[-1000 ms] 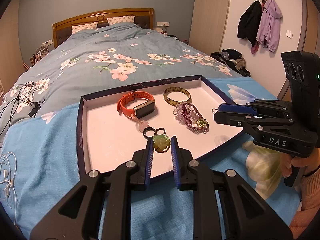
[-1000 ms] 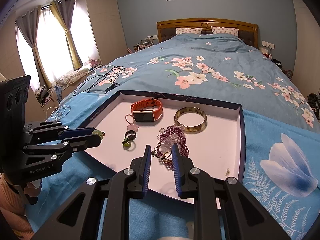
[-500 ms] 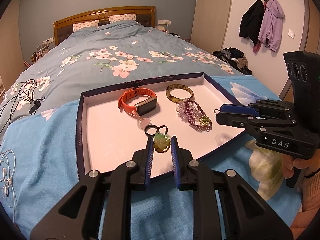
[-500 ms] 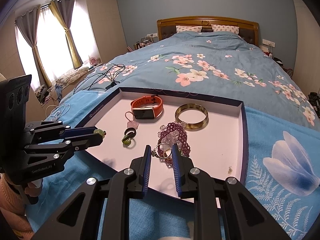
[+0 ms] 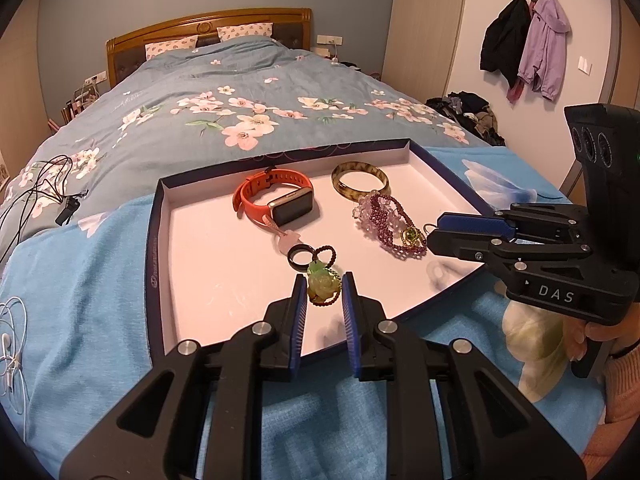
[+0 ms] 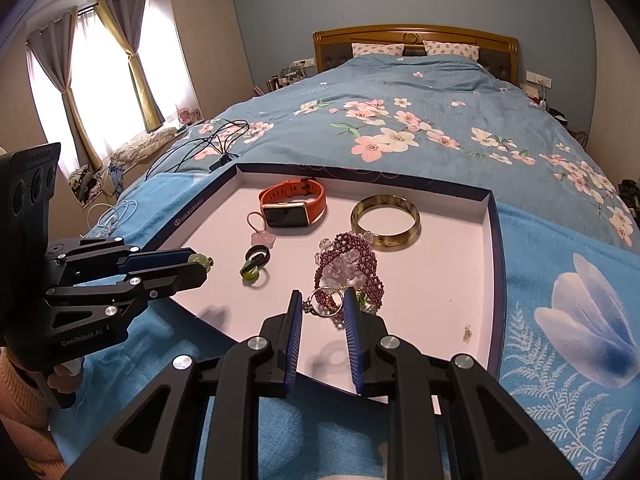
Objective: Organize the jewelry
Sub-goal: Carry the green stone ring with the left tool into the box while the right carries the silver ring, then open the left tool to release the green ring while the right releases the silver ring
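A navy-rimmed tray with a pale pink floor lies on the bed. In it are an orange smartwatch, a brown bangle, a purple and clear bead bracelet, a black ring and a pink charm. My left gripper is shut on a green jade pendant over the tray's near edge. My right gripper is shut on a thin metal ring just above the bracelet. It also shows in the left wrist view.
Black cables and white earphones lie on the bed left of the tray. Jackets hang on the right wall above a clothes pile. Blue blanket surrounds the tray.
Both grippers keep their holds. The views have shifted slightly; the tray items sit a little lower and closer in frame.
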